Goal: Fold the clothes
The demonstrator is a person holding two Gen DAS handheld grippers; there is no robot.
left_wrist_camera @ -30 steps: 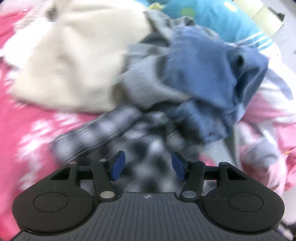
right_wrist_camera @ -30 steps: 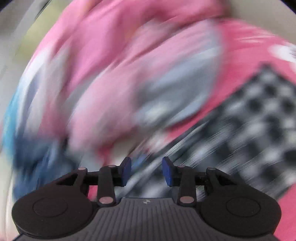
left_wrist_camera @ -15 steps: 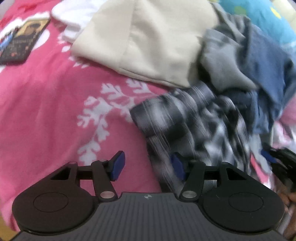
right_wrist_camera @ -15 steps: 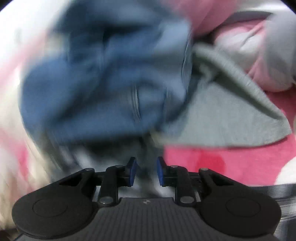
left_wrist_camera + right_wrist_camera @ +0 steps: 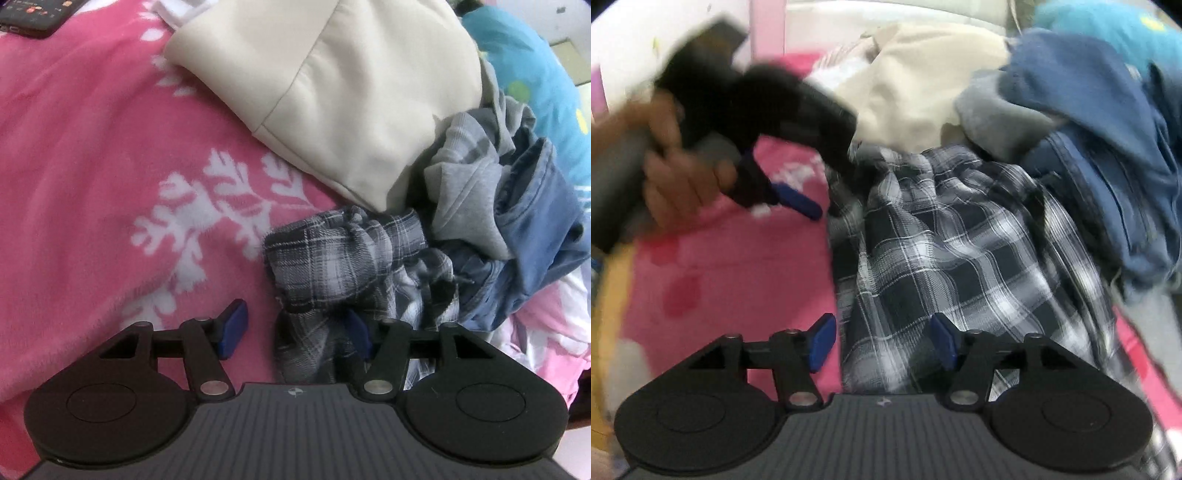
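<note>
A crumpled black-and-white plaid shirt [image 5: 343, 251] lies on the pink blanket [image 5: 92, 166]. My left gripper [image 5: 295, 332] hangs open at the shirt's near left edge. A fold of the plaid sits by its right pad [image 5: 356, 334], and the left pad [image 5: 232, 328] is over bare blanket. In the right wrist view the plaid shirt [image 5: 960, 251] spreads out flat. My right gripper [image 5: 882, 341] is over the shirt's left edge with its jaws opening; the cloth is below them and not pinched. A hand [image 5: 676, 173] holds the left gripper [image 5: 827, 192] at the shirt's far corner.
A cream garment [image 5: 332, 92], a grey sweatshirt [image 5: 469, 184] and blue denim [image 5: 535, 229] are piled behind and to the right of the shirt. A phone [image 5: 33, 14] lies at the far left, and a teal pillow [image 5: 535, 74] at the back right.
The left gripper has sunk and rolled toward the plaid shirt's left edge. The right view has swung from the denim pile onto the plaid shirt, and its jaws stand wider.
</note>
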